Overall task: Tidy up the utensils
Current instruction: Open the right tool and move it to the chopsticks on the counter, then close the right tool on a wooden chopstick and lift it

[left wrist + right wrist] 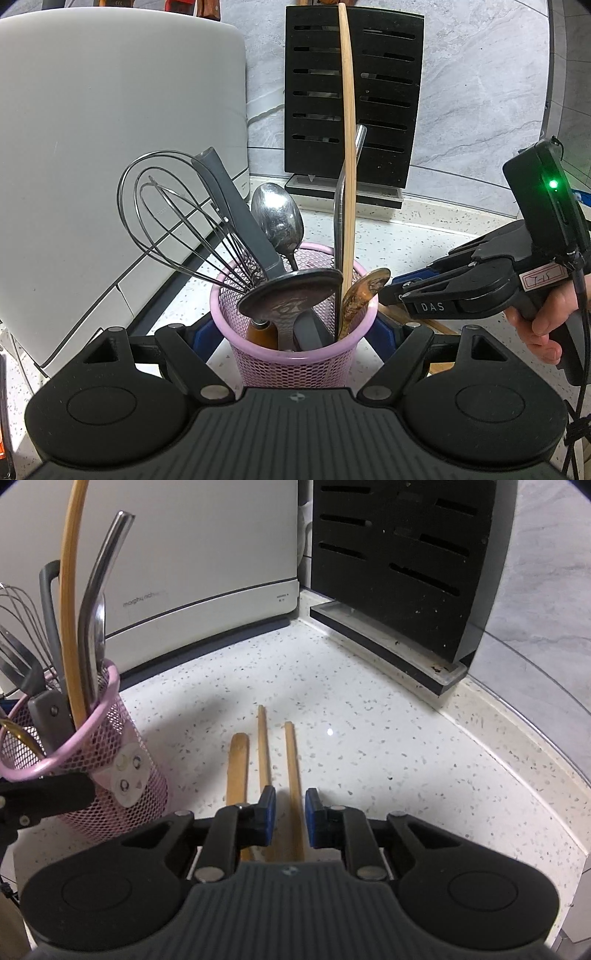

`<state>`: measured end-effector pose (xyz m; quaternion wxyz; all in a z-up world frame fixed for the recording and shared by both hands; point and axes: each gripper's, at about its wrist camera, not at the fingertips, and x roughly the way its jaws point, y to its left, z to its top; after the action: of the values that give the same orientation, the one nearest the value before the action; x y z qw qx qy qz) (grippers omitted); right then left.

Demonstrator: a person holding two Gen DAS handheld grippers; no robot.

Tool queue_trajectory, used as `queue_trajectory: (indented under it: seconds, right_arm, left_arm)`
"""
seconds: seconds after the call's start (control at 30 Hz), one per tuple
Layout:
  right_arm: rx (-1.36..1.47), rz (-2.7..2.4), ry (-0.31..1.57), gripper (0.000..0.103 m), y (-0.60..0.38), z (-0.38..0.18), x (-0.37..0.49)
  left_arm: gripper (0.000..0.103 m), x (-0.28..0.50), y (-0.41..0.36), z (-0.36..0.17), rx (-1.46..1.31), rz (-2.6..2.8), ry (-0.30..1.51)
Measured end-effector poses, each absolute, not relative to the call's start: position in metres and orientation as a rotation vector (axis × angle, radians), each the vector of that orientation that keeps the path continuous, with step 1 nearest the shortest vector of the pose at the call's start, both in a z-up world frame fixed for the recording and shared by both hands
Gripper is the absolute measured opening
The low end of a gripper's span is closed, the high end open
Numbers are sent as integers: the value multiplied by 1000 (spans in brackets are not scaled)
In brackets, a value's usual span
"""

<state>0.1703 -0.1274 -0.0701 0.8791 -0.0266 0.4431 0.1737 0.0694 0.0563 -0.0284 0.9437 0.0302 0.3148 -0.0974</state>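
Note:
My left gripper [293, 332] is shut on a pink mesh holder [295, 354], one blue pad on each side. Upright in the holder stand a wire whisk [173, 218], a metal spoon [277, 214], a dark ladle [291, 295], a long wooden stick [347, 147] and a bent metal straw [341, 206]. Three wooden sticks lie side by side on the speckled counter: a flat one [238, 768] and two thin chopsticks [263, 746]. My right gripper [290, 812] hovers low over the right chopstick [291, 757], jaws narrowly open, pads astride it without pressing. The holder [110, 760] is to its left.
A white appliance [207, 554] fills the back left and a black slotted knife block [406, 554] stands at the back right against the grey wall. A raised counter edge [517, 760] curves along the right. A hand [535, 325] holds the right gripper's handle.

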Motion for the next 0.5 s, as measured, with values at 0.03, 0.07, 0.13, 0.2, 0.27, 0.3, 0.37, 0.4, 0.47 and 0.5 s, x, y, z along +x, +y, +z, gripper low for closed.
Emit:
queue_trajectory:
  seconds: [0.03, 0.07, 0.13, 0.2, 0.27, 0.3, 0.37, 0.4, 0.47, 0.5]
  right_arm:
    - [-52, 360, 925, 15, -128, -70, 171]
    - [-48, 359, 925, 15, -128, -71, 171]
    - [-23, 353, 935, 14, -131, -71, 173]
    - [-4, 344, 955, 12, -134, -73, 175]
    - [1, 336, 964, 7, -135, -75, 176]
    - [-8, 341, 964, 7, -135, -74, 175]
    - [-43, 345, 954, 7, -131, -74, 173]
    - [-74, 348, 947, 8, -128, -74, 171]
    - [-121, 345, 937, 7, -122, -73, 168]
    - [-116, 344, 940, 5, -122, -73, 168]
  left_arm:
    - [93, 69, 56, -28, 62, -199, 641]
    - [93, 69, 56, -28, 62, -198, 641]
    - [93, 69, 56, -28, 62, -198, 641]
    - [93, 70, 56, -28, 62, -199, 641]
    - [93, 70, 56, -29, 62, -198, 641]
    - [93, 70, 56, -28, 63, -198, 641]
    - [93, 70, 56, -29, 64, -197, 640]
    - [93, 70, 56, -28, 63, -196, 640]
    - [93, 70, 56, -29, 64, -196, 640]
    - [93, 70, 56, -28, 64, -197, 639]
